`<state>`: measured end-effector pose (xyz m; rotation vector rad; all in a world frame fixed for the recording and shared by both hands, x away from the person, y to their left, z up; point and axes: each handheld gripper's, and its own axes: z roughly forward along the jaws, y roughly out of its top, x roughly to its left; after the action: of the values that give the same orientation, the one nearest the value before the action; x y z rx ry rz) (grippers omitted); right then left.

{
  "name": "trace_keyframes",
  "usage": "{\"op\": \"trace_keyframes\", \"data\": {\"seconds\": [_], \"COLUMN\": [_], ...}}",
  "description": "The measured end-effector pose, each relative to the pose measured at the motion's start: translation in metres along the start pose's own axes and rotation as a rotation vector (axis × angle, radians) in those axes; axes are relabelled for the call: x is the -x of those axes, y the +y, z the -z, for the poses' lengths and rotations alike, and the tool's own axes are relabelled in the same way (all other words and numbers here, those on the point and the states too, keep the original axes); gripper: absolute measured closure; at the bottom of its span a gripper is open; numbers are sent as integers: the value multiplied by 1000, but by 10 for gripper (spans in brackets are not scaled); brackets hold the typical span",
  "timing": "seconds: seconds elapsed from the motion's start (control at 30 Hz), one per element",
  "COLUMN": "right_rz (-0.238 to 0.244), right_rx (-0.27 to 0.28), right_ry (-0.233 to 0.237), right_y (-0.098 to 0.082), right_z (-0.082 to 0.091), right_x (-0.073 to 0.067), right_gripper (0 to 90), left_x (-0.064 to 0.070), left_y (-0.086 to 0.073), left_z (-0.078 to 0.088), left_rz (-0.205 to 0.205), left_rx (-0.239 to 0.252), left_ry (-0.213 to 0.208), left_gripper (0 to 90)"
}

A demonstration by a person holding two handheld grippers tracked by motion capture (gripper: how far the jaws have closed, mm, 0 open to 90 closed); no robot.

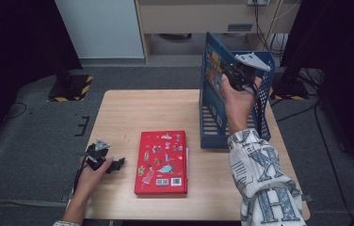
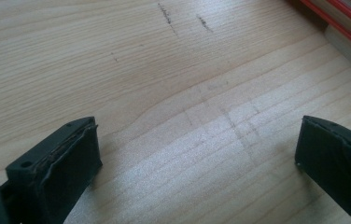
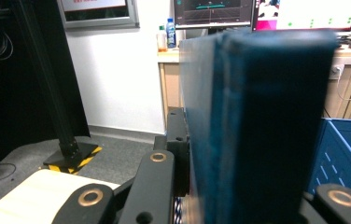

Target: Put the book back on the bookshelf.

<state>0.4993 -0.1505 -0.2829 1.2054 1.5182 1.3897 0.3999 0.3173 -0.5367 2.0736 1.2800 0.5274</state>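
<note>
My right gripper (image 1: 237, 75) is raised above the table's far right, clamped on a thick blue book (image 3: 253, 126) with a blurred matte cover, upright inside the slotted blue plastic file rack (image 1: 213, 123). My left gripper (image 1: 104, 162) rests low on the pale grained wooden table (image 2: 164, 93), jaws spread, nothing between. Beside it lies a flat glossy red picture book (image 1: 162, 162).

The left gripper (image 2: 197, 158) sits low over the wooden table (image 2: 164, 84), its two black jaws wide apart with nothing between them. The edge of a red book (image 2: 346, 28) peeks in at the top corner.
</note>
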Motion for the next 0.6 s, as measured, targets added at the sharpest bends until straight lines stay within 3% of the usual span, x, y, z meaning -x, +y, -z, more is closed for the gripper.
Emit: {"op": "trace_keyframes", "data": {"seconds": [0.3, 0.6], "right_rz": [-3, -1], "right_rx": [29, 23], "right_ry": [3, -4], "right_y": [-4, -18], "right_z": [0, -3], "right_x": [3, 1], "right_gripper": [821, 821], "left_x": [1, 0], "left_y": [0, 0], "left_z": [0, 0], "left_rz": [4, -2], "left_rx": [1, -3], "left_ry": [-2, -3], "left_gripper": [0, 0]}}
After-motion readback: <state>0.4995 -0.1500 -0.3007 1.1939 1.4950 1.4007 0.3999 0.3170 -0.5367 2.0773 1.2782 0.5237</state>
